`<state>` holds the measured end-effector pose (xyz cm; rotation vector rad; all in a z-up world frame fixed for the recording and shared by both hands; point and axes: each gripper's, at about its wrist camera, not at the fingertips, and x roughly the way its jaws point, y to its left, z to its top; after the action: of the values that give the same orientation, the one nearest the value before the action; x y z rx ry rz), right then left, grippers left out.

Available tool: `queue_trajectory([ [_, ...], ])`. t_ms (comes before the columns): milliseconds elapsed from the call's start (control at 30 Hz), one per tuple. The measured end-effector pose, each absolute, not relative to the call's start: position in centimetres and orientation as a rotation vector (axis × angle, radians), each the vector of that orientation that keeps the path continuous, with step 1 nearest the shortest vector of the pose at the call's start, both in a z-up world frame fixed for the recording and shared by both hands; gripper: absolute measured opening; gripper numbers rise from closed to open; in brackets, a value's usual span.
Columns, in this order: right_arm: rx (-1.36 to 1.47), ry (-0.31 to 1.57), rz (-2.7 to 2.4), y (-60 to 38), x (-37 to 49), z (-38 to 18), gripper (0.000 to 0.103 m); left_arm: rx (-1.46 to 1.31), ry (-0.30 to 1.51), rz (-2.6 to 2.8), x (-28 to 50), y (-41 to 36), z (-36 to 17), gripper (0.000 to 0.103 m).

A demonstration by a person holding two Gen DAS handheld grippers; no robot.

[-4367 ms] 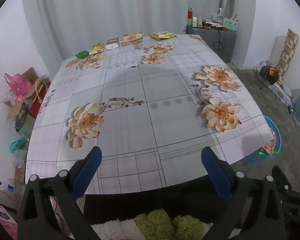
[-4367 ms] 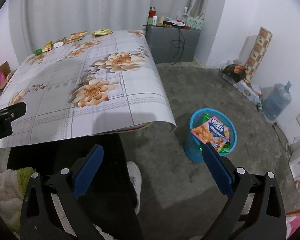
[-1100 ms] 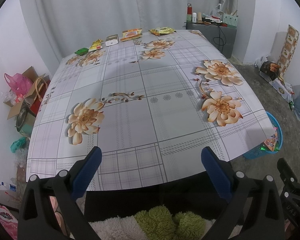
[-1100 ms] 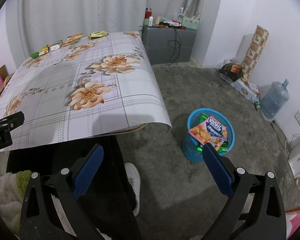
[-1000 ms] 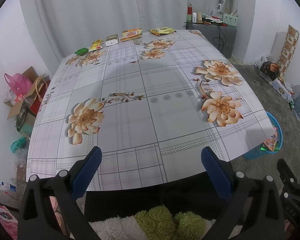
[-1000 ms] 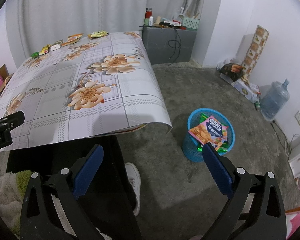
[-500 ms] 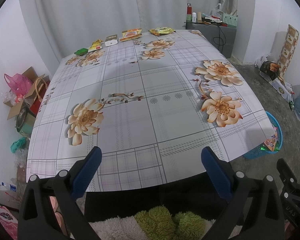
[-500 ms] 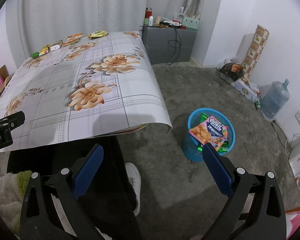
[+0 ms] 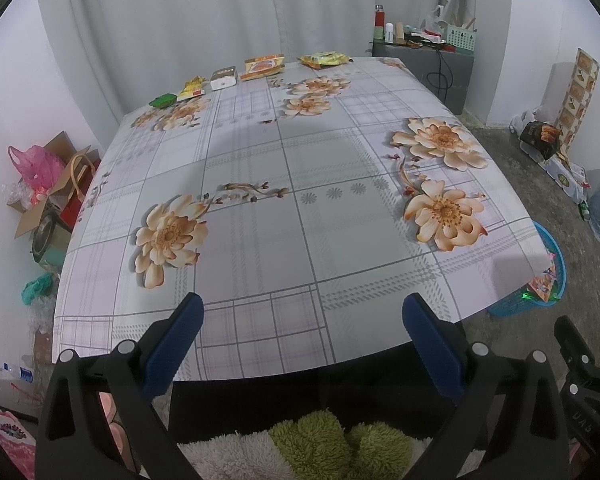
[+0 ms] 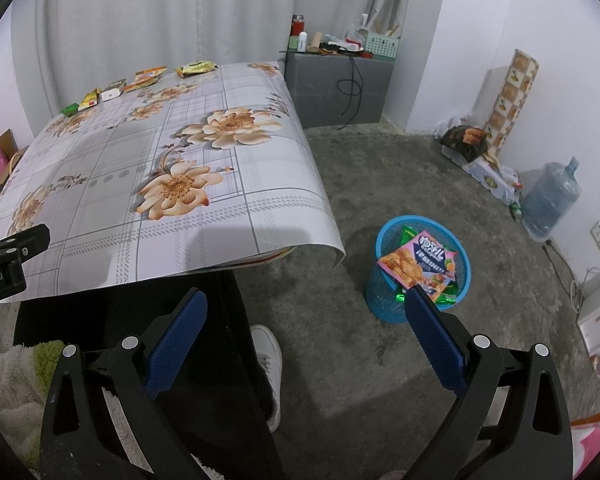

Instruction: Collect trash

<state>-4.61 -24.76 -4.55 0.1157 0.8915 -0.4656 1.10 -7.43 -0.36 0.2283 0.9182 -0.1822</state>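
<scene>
From the left wrist, the left gripper (image 9: pixel 300 322) hangs over the table's (image 9: pixel 260 248) near edge, jaws spread wide and holding nothing. Five wrappers (image 9: pixel 262 66) lie in a row along the far edge, the row running left to right; their print is too small to read. The blue basket (image 9: pixel 556 280) is half cut off by the tablecloth.

From the right wrist, the right gripper (image 10: pixel 306 312) gapes empty above the floor. The basket (image 10: pixel 384 292) stands upright beside the table — a pink snack bag (image 10: pixel 418 266) lies tilted on top, green wrappers beneath.
</scene>
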Motion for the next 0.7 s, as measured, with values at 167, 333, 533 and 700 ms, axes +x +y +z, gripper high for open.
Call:
queue_trajectory([
  [167, 0.116, 0.892, -0.466, -24.74, -4.62, -4.55, 0.095, 0.229, 0.921, -0.183, 1.2, -7.59, -0.3, 0.097],
  [333, 0.115, 0.891, -0.466, -24.73, -4.61, -4.56, 0.095, 0.23, 0.921, -0.183, 1.35, -7.68, -0.32, 0.097],
  [533, 0.116, 0.891, -0.465, -24.74, -4.62, -4.53, 0.095, 0.231, 0.922, -0.183, 1.29, -7.65, -0.32, 0.097],
  [700, 0.115, 0.892, -0.465, -24.79, -4.62, -4.55, 0.095, 0.232, 0.922, -0.183, 1.49, -7.72, -0.39, 0.097],
])
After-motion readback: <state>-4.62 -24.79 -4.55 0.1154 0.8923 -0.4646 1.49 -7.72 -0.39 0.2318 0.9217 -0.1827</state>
